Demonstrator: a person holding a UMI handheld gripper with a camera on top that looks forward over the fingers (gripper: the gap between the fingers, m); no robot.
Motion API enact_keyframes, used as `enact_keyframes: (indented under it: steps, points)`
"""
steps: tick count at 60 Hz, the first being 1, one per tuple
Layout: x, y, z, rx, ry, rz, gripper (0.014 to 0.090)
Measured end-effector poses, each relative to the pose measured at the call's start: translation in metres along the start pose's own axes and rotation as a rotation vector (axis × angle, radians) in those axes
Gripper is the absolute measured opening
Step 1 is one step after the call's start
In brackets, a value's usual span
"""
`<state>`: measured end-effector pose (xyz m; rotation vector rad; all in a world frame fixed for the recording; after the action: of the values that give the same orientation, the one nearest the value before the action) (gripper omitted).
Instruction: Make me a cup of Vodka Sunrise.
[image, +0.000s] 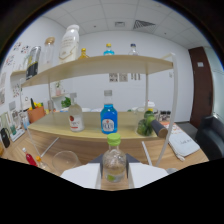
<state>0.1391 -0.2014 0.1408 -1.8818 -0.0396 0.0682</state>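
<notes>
A small clear bottle with a green cap (114, 159) stands upright between my fingers, close to the camera. My gripper (114, 171) is shut on it, with the dark pads (98, 164) pressed against both of its sides and the white finger bodies spreading out below. Beyond it, on the lower wooden shelf (55, 129), a blue bottle (108, 119) stands straight ahead and a clear bottle with a red label (75, 119) stands to its left. A clear glass (65, 160) rests on the table just left of the fingers.
The upper shelf (100, 64) carries a white bottle (69, 44), glass jars (34, 61) and several small bottles. A dark bottle (152, 126) lies at the right end of the lower shelf. Papers (182, 144), a black chair (212, 135) and a brown door (202, 85) are to the right.
</notes>
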Motion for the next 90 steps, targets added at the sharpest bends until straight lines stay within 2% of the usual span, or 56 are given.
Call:
enact_keyframes:
  steps: [8,22,44,46,50,55,57,64,78,90]
  points:
    - [0.009,0.052,0.023,-0.101,0.003,0.039,0.0353]
    - [0.021,0.102,0.043,-0.218,0.021,0.078,0.0355]
    - [0.019,0.118,0.030,-0.279,0.032,0.009,0.0377]
    - [0.020,0.119,0.028,-0.283,0.039,0.006,0.0402]
    - [0.023,0.113,0.022,-0.272,0.063,0.012,0.0507]
    - [0.023,0.096,0.009,-0.254,0.081,0.022,0.0784]
    - [0.022,0.087,0.001,-0.248,0.089,0.025,0.0856]
    - [0.014,0.053,-0.031,-0.219,0.120,0.024,0.0855]
    - [-0.028,0.029,-0.095,-0.257,0.154,0.021,0.0853]
    - [-0.073,0.028,-0.126,-0.282,0.148,0.022,0.0859]
